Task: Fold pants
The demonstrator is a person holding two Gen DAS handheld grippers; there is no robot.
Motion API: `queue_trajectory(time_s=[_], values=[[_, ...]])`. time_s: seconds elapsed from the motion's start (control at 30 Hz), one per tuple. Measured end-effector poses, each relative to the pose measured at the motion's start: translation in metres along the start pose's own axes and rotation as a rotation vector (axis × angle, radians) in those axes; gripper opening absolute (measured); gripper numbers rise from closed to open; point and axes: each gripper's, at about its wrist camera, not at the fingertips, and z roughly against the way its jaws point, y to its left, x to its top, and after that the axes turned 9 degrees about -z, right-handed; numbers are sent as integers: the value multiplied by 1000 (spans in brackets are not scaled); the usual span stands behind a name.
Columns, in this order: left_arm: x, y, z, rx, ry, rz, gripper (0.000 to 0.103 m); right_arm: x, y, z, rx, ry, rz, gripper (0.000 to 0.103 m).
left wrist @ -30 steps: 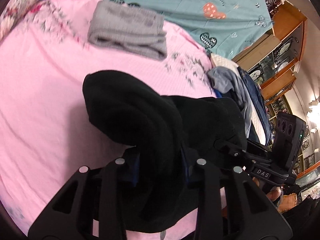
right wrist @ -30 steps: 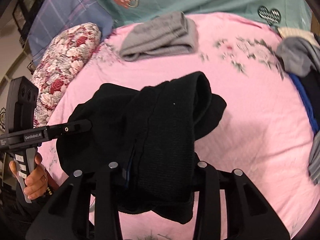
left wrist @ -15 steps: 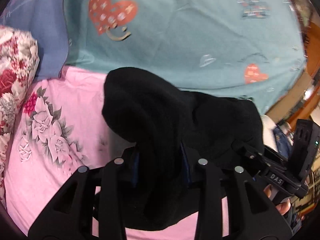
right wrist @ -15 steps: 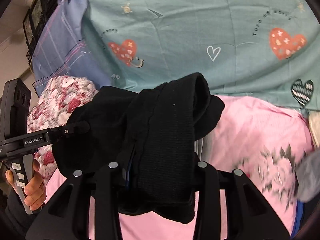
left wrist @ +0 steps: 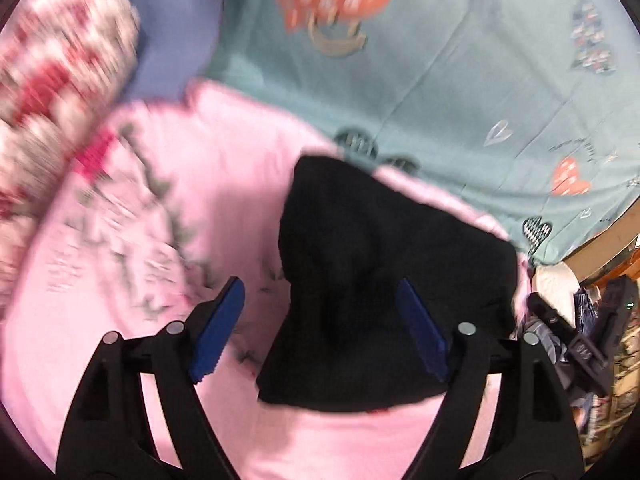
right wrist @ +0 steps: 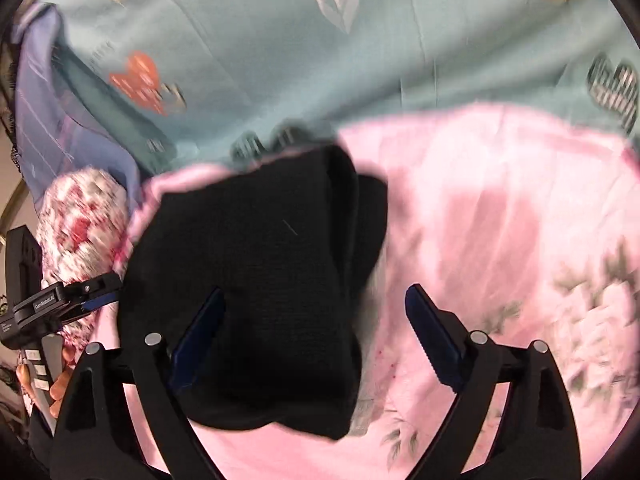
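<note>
The folded black pants lie on the pink bed sheet near the teal quilt. My left gripper is opening. The pants sit between its blue pads, close to the right one, and the left pad stands clear of the cloth. In the right wrist view the same pants lie between the opening jaws of my right gripper. They rest against its left finger, and the right pad is well apart. A sliver of grey cloth shows under the pants' right edge.
A teal quilt with hearts covers the head of the bed. A floral pillow lies at the left. A heap of clothes and wooden furniture are at the right. A hand holds the left gripper's handle.
Both grippers carried the black pants up the bed toward the teal quilt. Their jaws, shut on the cloth before, have spread wide. The pants now rest on the bed.
</note>
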Motion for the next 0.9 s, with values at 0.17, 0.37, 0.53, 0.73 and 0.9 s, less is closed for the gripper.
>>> queue_trajectory(time_s=[0.17, 0.37, 0.53, 0.73, 0.9], values=[[-26, -51, 80, 35, -101, -85, 100, -8, 29, 85, -128, -99, 20, 92], [-117, -113, 131, 127, -142, -227, 101, -80, 37, 132, -255, -91, 45, 102], [-181, -125, 130, 182, -167, -218, 101, -161, 19, 150, -286, -177, 19, 102], [-200, -123, 83, 262, -121, -230, 101, -194, 6, 153, -270, -232, 19, 102], [-203, -104, 60, 292, -146, -179, 101, -196, 2, 157, -327, -292, 42, 102]])
